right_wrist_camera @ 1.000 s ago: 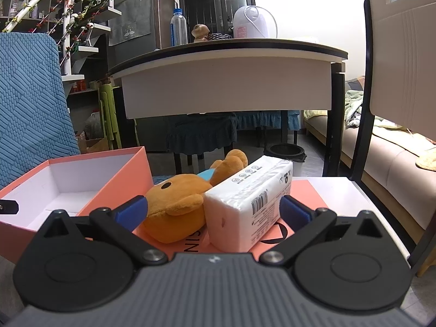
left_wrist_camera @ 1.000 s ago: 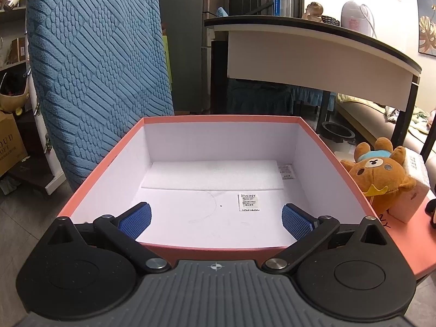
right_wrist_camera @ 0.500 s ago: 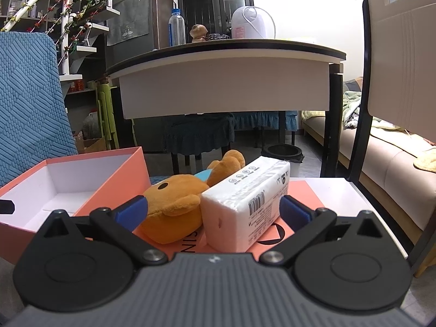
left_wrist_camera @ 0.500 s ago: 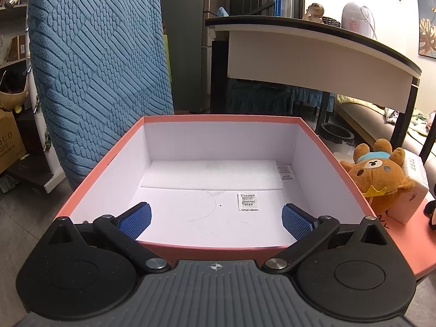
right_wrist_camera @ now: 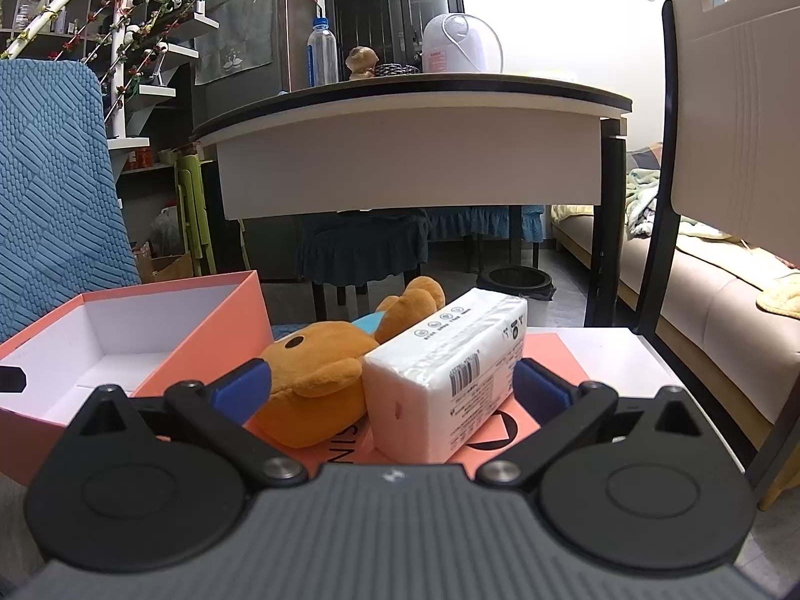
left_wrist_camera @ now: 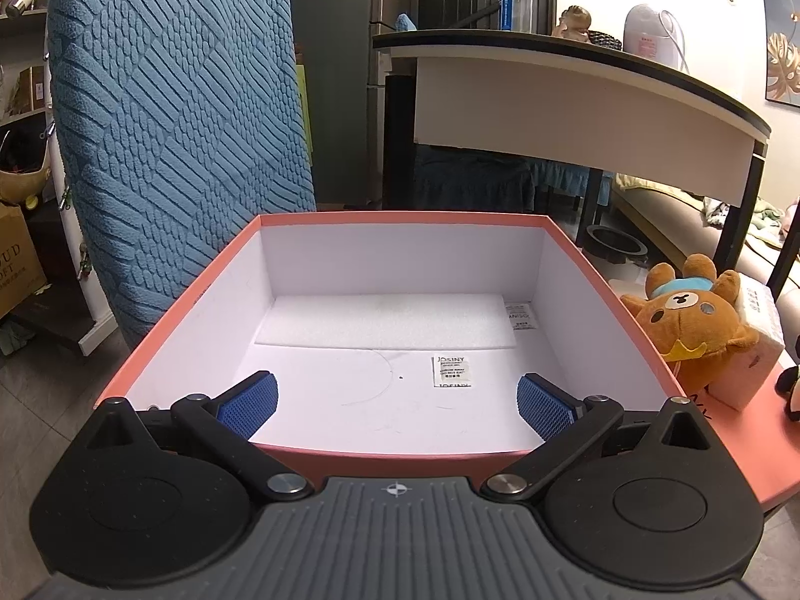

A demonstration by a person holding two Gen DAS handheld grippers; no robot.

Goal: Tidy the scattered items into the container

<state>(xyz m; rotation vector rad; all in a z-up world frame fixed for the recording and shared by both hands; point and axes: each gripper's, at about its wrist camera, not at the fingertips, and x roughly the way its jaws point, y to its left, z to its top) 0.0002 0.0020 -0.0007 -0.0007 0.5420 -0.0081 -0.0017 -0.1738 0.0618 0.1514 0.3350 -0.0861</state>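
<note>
An open salmon-pink box (left_wrist_camera: pixel 180 300) with white walls fills the left wrist view; inside lie only a foam sheet and small white packets. My left gripper (left_wrist_camera: pixel 397 400) hangs open over the box's near rim, nothing between its blue pads. To the box's right, a brown teddy bear (left_wrist_camera: pixel 692 315) leans on a white tissue pack (left_wrist_camera: pixel 760 345), both on the pink lid (left_wrist_camera: pixel 750 430). In the right wrist view the bear (right_wrist_camera: pixel 320 375) and tissue pack (right_wrist_camera: pixel 445 370) lie side by side just ahead of my open right gripper (right_wrist_camera: pixel 392 390). The box (right_wrist_camera: pixel 210 325) stands at their left.
A blue textured cushion (left_wrist_camera: pixel 175 115) stands upright behind the box on the left. A white desk with a black top (right_wrist_camera: pixel 410 150) carries a bottle and other items. A chair back (right_wrist_camera: pixel 735 115) rises at the right, with a sofa (right_wrist_camera: pixel 720 295) beyond it. A small black-and-white object (left_wrist_camera: pixel 790 392) sits at the lid's right edge.
The right gripper has edged a little closer to the tissue pack and the bear. The left gripper stays almost still over the box.
</note>
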